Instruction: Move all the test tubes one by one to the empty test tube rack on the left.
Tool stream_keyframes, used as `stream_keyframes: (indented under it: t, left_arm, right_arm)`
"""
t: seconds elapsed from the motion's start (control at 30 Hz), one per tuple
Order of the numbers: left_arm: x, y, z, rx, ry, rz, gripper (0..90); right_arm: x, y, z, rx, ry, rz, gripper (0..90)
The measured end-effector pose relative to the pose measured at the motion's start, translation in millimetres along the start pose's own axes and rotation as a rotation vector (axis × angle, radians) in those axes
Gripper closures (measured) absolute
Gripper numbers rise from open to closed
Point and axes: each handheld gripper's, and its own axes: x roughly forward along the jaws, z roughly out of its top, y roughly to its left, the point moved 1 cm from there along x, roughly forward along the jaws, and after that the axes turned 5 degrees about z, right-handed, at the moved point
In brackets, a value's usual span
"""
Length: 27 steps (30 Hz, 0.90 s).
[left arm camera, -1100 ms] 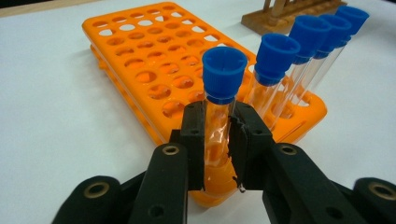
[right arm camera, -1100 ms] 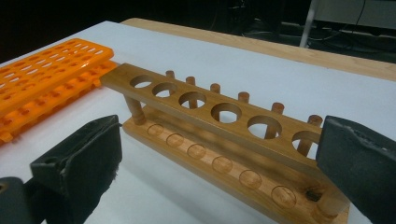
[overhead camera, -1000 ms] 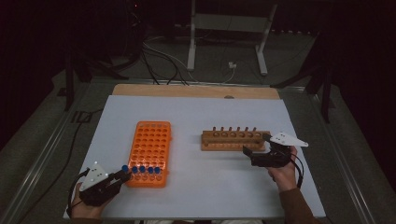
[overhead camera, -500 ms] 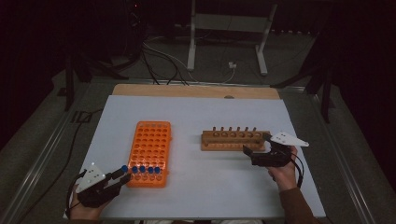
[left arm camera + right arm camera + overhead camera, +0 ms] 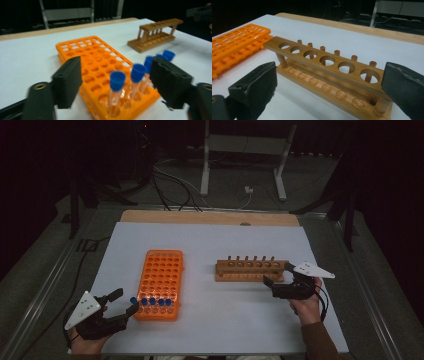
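Our left gripper [image 5: 121,304] has just been opening, jaws now wide around the blue-capped tubes [image 5: 117,81] in the orange rack [image 5: 161,282], none pinched: likely lining up a pick. Right gripper [image 5: 278,279] open beside the empty wooden rack [image 5: 324,72] on the bench [image 5: 225,320].

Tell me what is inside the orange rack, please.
The orange rack holds blue-capped tubes in its near row; the high view shows about five caps. Its other holes look empty. The tube bottoms are hidden inside the rack, and I cannot tell whether the tubes contain anything.
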Motion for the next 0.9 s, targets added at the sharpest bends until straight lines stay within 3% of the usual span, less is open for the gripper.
stream_keyframes:
  t: [0.07,0.4,0.73,0.9]
  left_arm:
    - [0.3,2.1,5.3,-0.005,-0.018,0.022,17.5]
    - [16.9,13.2,24.5,-0.068,-0.084,0.142,3.5]
    - [32.7,27.4,16.5,-0.110,-0.072,0.247,1.5]
    - [33.5,31.6,10.2,-0.121,-0.060,0.265,1.5]
  right_arm:
    - [-1.6,-0.8,-0.5,0.004,-0.001,-0.002,0.5]
    - [-9.9,-1.6,-4.3,0.008,-0.009,-0.007,0.5]
    - [-14.7,-1.1,-14.2,-0.003,-0.028,-0.003,0.5]
    - [-19.1,-2.2,-17.7,0.001,-0.058,-0.002,0.5]
